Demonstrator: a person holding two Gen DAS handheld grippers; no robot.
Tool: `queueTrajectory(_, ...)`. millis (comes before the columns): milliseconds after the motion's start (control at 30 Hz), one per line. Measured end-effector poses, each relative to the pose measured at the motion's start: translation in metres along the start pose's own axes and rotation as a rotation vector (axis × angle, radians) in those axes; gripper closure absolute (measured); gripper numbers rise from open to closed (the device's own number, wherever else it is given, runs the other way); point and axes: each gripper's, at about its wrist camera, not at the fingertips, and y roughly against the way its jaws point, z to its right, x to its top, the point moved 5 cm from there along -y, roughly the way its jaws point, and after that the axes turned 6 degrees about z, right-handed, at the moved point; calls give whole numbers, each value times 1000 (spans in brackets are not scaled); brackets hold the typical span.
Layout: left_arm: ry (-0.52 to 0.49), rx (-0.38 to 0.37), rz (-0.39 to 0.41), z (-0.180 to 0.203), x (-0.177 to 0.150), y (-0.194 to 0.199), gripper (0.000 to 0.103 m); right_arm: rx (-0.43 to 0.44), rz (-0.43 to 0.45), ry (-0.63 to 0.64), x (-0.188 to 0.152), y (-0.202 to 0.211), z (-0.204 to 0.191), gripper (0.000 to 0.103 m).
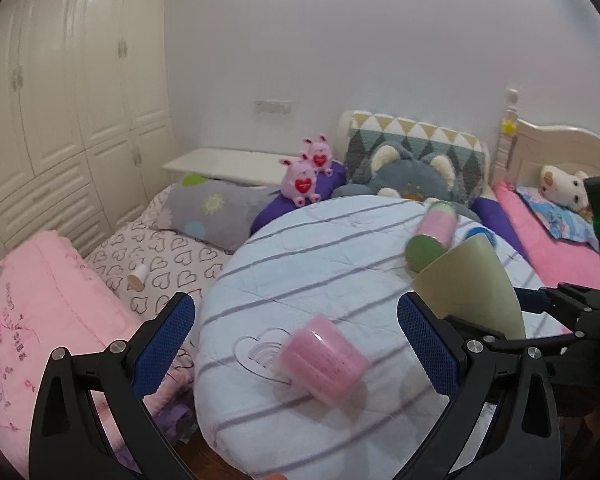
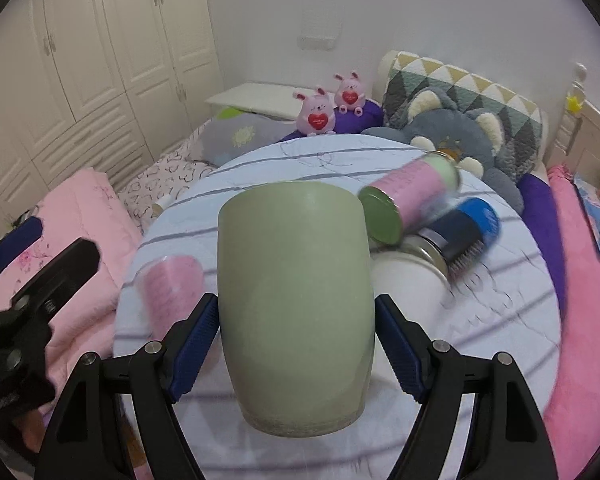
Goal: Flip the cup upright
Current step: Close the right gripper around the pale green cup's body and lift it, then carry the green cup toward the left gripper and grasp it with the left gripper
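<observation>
Two cups are seen over the round table (image 2: 499, 320), which is covered in a pale blue quilted cloth with grey stripes. One green cup (image 2: 296, 308), matte, smooth and barrel-shaped, is clamped between the blue textured pads of the right gripper (image 2: 296, 344), near the middle of the right wrist view. Its long axis runs near to far, one flat end toward the camera and the other away; which end is the mouth cannot be told. One pink cup (image 1: 323, 358), glossy and cylindrical, lies on its side on the cloth between the widely spread fingers of the left gripper (image 1: 296, 344), which hold nothing. At the far right of the table lie one pink canister with a green lid (image 2: 409, 198), one blue hairbrush (image 2: 469, 236) and one white jar (image 2: 411, 280). Two pink plush rabbits (image 2: 331, 104) sit beyond.
</observation>
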Motion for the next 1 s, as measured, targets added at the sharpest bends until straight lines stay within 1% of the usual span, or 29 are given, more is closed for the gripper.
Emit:
queueTrajectory(100, -15, -13, 0, 9, -5, 10, 1, 16, -4, -29, -15, 14, 5, 24)
queueTrajectory(233, -40, -19, 7, 24, -11, 26, 1, 26, -22, -68, -38, 21, 11, 24)
queueTrajectory(400, -71, -25, 15, 35, -14, 36, 1, 68, -49, -116, -63, 19, 15, 24)
queueTrajectory(467, -77, -30, 14, 37, -15, 37, 1, 84, -65, -128, -68, 11, 14, 24)
queueTrajectory(567, -73, -20, 6, 37, -17, 37, 0, 101, -84, -146, -73, -1, 11, 24)
queueTrajectory(733, -69, -3, -7, 35, -20, 33, 1, 127, -84, -190, -78, -10, 6, 24)
queueTrajectory(833, -65, -5, -22, 37, -23, 29, 1, 123, -90, -201, -79, -17, 7, 24)
queueTrajectory(1000, -78, -10, -47, 47, -28, 25, 1, 126, -60, -201, -80, -10, 9, 22)
